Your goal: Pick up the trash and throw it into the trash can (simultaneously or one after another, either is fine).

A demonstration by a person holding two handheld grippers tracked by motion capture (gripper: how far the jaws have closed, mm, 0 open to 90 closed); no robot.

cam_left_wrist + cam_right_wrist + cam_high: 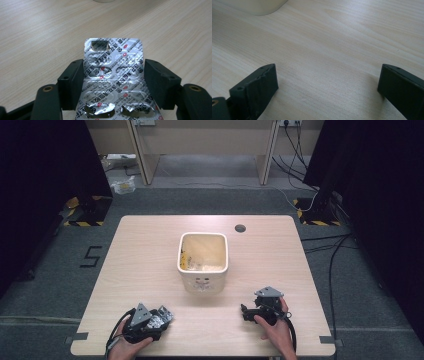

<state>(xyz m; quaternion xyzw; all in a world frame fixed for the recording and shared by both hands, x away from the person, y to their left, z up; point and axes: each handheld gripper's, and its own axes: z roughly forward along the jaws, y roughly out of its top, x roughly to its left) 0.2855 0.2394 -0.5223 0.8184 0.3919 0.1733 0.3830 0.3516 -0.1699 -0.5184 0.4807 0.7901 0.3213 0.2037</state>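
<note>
Blister pack (159,318) sits in my left gripper (150,320) near the table's (150,250) front left corner, not yet in the bin (202,255). In the left gripper view, both jaws clamp its edges. My right gripper (327,85) gapes, holding nothing.

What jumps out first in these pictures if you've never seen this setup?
A cream square plastic bin stands mid-table on the pale wooden table, with scraps inside. Nearer the person, the left claw grips a crinkled silver foil pill blister sheet with burst pockets. The right claw hangs open above bare wood.
</note>
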